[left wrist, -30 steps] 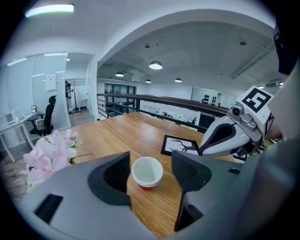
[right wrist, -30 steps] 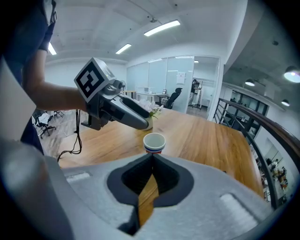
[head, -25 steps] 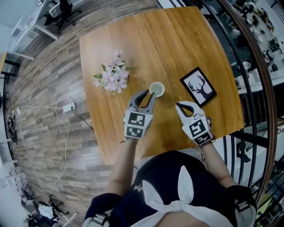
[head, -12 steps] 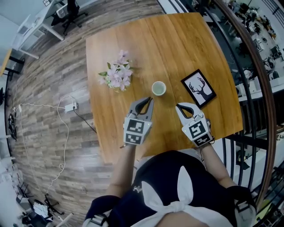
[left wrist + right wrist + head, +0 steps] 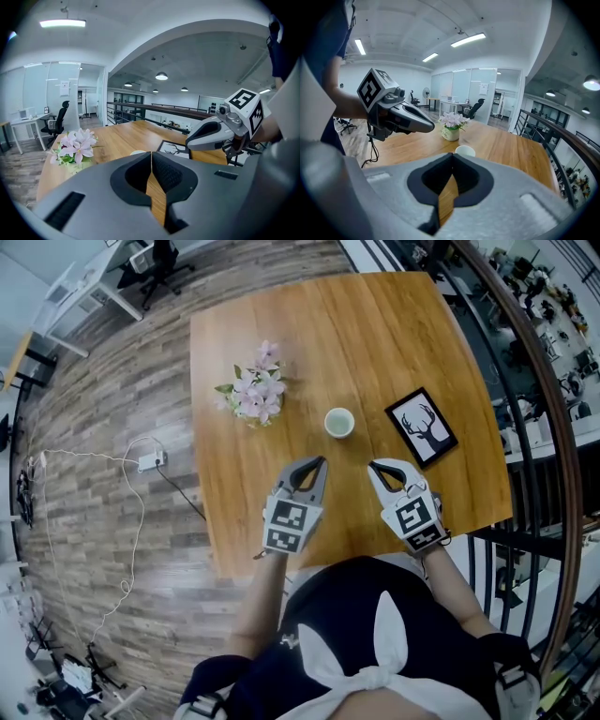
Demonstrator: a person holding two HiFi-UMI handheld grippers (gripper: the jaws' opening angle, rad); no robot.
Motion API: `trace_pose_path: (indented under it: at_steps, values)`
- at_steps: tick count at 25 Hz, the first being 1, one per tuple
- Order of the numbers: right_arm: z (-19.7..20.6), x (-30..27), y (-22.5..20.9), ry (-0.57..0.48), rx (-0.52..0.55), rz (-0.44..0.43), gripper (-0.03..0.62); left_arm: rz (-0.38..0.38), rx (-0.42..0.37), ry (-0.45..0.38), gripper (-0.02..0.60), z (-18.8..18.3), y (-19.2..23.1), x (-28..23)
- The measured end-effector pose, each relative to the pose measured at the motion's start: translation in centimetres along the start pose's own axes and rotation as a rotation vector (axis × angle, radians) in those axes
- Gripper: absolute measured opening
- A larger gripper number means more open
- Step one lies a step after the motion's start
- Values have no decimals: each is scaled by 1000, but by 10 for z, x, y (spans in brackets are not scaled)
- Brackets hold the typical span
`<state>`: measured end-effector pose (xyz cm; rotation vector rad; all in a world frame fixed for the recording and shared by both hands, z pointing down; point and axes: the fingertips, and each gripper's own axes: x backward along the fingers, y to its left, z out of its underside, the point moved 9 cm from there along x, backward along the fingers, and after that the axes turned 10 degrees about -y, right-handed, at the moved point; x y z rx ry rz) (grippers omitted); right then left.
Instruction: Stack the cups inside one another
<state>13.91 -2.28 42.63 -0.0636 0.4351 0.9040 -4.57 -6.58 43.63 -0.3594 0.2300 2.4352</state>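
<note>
The white cup [image 5: 339, 421] stands alone on the wooden table [image 5: 309, 324], just right of centre in the head view, between the flowers [image 5: 257, 395] at its left and the framed deer picture [image 5: 421, 427] at its right. Both grippers hang lower in the frame, apart from the cup. The left gripper [image 5: 322, 461] has just been closing; its jaws meet with nothing between them. The right gripper [image 5: 371, 465] has its jaws pressed together too, empty
</note>
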Motion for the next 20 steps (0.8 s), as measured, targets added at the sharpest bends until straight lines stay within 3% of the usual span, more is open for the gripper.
trace_pose_path:
  at_steps: [20]
  values:
    - [0,-5,12,5,5,-18,-3,-8,2,27,23,9,-3,12]
